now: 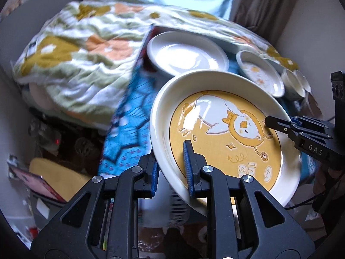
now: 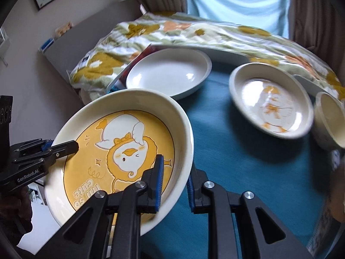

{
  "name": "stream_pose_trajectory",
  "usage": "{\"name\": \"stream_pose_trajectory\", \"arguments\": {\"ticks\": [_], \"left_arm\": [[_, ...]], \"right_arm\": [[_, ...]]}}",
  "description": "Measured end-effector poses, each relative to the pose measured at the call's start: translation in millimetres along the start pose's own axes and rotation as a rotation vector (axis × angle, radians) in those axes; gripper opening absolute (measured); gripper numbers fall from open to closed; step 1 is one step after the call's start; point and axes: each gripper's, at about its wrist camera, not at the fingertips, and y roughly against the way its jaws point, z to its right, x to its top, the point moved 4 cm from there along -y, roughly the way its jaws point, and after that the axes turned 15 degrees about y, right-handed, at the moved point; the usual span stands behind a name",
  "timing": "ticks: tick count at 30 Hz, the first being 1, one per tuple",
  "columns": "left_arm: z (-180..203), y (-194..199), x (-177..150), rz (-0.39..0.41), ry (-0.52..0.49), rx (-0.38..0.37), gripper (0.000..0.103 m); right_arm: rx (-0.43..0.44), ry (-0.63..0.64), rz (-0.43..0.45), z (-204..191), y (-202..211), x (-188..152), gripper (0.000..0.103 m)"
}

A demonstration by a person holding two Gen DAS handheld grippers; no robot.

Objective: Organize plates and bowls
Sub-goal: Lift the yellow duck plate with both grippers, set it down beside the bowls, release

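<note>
Both grippers are on the big yellow duck plate [image 1: 224, 138] rn. Left gripper [image 1: 172, 170] has its fingers pinching the plate's rim on one side, one blue pad [image 1: 187, 168] inside the dish and the other under it. Right gripper [image 2: 174, 181] is doing the same on the opposite rim, inner pad [image 2: 159, 181] on the yellow part, outer finger just outside the wall. So the plate's clamped btwn the two, tilted, and lifted off the blue tablecloth [image 2: 248, 172], w/ its near edge hanging past the table's edge.

Everything else relative to that plate: a plain white plate [image 2: 168, 73] sits right behind it on the cloth, v close, the duck plate's far rim overlaps it in both views. Further out to the side is a smaller duck plate [image 2: 271, 101], flat on the cloth, well apart from the held one. Just beyond that a cream bowl [image 2: 330, 118] at the frame edge; left cam shows more than one small bowl there, can't tell how many, it's blurry.

Behind the plates there's a rumpled floral blanket [image 1: 82, 49] and curtains [image 2: 235, 2] at the back.
</note>
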Motion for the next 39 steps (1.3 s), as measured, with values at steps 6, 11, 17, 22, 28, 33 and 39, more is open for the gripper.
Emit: {"name": "stream_pose_trajectory", "arguments": {"ticks": [6,11,17,22,28,33,39], "left_arm": [[74,12,-13,0.018,-0.077,-0.049,0.018],[142,1,-38,0.001,-0.124,-0.098,0.018],[199,-23,-66,-0.015,-0.171,-0.127,0.018],[219,-50,-82,-0.016,-0.186,-0.134,0.018],[223,-83,-91,-0.014,-0.200,-0.126,0.018],[223,-93,-95,0.000,-0.205,-0.119,0.018],[221,-98,-95,-0.006,-0.197,-0.109,0.018]], "right_arm": [[-0.060,-0.060,0.042,36,55,-31,0.018],[-0.117,-0.099,0.049,79,91,-70,0.018],[-0.162,-0.140,0.036,119,109,-116,0.018],[-0.177,-0.145,0.040,142,101,-140,0.018],[-0.179,-0.157,0.051,162,82,-163,0.018],[-0.190,-0.150,0.061,163,72,-170,0.018],[-0.182,-0.144,0.046,162,65,-177,0.018]]}}
